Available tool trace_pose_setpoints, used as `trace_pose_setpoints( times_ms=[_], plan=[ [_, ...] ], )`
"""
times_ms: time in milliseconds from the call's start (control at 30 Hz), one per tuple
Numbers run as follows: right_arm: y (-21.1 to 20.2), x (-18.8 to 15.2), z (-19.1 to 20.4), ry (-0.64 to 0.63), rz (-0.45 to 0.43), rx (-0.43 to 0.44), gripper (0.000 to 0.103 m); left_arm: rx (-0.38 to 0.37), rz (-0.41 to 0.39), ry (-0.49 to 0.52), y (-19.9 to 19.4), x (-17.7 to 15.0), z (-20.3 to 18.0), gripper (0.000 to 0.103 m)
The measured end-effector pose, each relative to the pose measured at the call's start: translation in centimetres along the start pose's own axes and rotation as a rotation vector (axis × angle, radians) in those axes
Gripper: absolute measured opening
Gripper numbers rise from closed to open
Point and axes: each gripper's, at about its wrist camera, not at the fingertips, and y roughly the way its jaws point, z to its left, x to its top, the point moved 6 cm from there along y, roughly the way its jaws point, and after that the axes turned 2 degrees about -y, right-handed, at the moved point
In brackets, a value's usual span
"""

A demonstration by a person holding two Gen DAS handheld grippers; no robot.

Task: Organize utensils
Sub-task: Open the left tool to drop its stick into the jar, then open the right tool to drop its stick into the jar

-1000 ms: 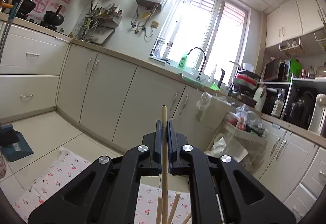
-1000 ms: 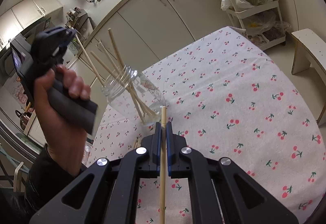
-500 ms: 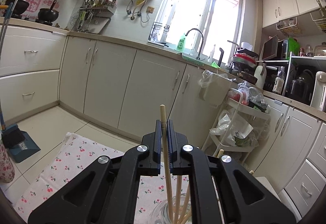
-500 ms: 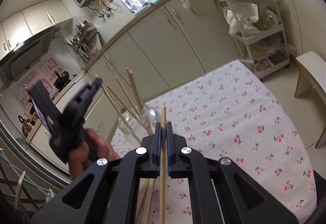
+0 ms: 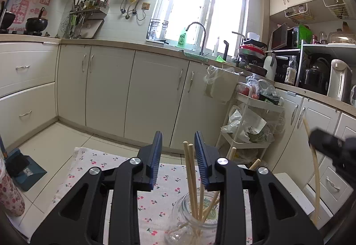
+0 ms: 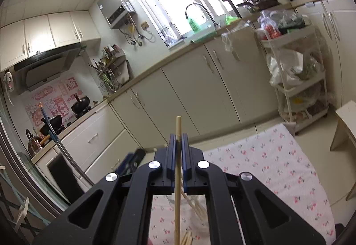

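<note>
A clear glass jar stands on the cherry-print cloth with several wooden chopsticks upright in it. My left gripper is open just above the jar, its jaws either side of the stick tops, holding nothing. My right gripper is shut on one chopstick, held upright; the jar with chopsticks shows dimly below and behind it. The right gripper also shows blurred at the right edge of the left wrist view with its chopstick.
The table with the cloth stands in a kitchen with cream cabinets. A white trolley with bags stands beyond the table. A wooden stool is at the right. A floral bottle stands at the left.
My left gripper has opened and let its chopstick go into the jar. My right gripper has tilted up with its chopstick and moved over the jar.
</note>
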Motion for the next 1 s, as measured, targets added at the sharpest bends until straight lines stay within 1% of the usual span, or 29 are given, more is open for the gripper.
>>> trace_pose_setpoints(
  times_ms=[67,100,133,300,433,500,700,833,1000],
  plan=[
    [0.3,0.8,0.7,-0.014,-0.031,0.002,0.006,0.005,-0.003,-0.008,-1.0,0.2,0.4,0.039],
    [0.8,1.4,1.1,-0.020,-0.054,0.003,0.006,0.008,-0.004,-0.014,-1.5,0.2,0.7,0.044],
    [1.1,1.8,1.5,-0.024,-0.074,0.000,0.006,0.012,-0.003,-0.021,-2.2,0.1,1.1,0.047],
    [3.9,3.2,2.3,-0.040,-0.166,-0.032,0.006,0.039,0.030,-0.053,-4.7,-1.3,3.1,0.053],
    [6.9,3.2,1.9,-0.047,-0.215,-0.096,0.006,0.060,0.076,-0.078,-5.6,-2.7,4.7,0.054],
    [8.2,2.8,1.8,-0.061,-0.219,-0.130,0.006,0.065,0.091,-0.090,-5.7,-3.0,5.3,0.054],
    [10.4,1.1,1.6,-0.140,-0.200,-0.182,0.006,0.078,0.113,-0.099,-5.7,-3.7,6.3,0.054],
    [10.7,-0.3,1.5,-0.177,-0.173,-0.192,0.006,0.088,0.125,-0.110,-5.7,-3.9,6.6,0.056],
    [9.9,-1.8,1.8,-0.238,-0.147,-0.190,0.006,0.098,0.139,-0.101,-5.8,-3.7,6.6,0.061]
  ],
)
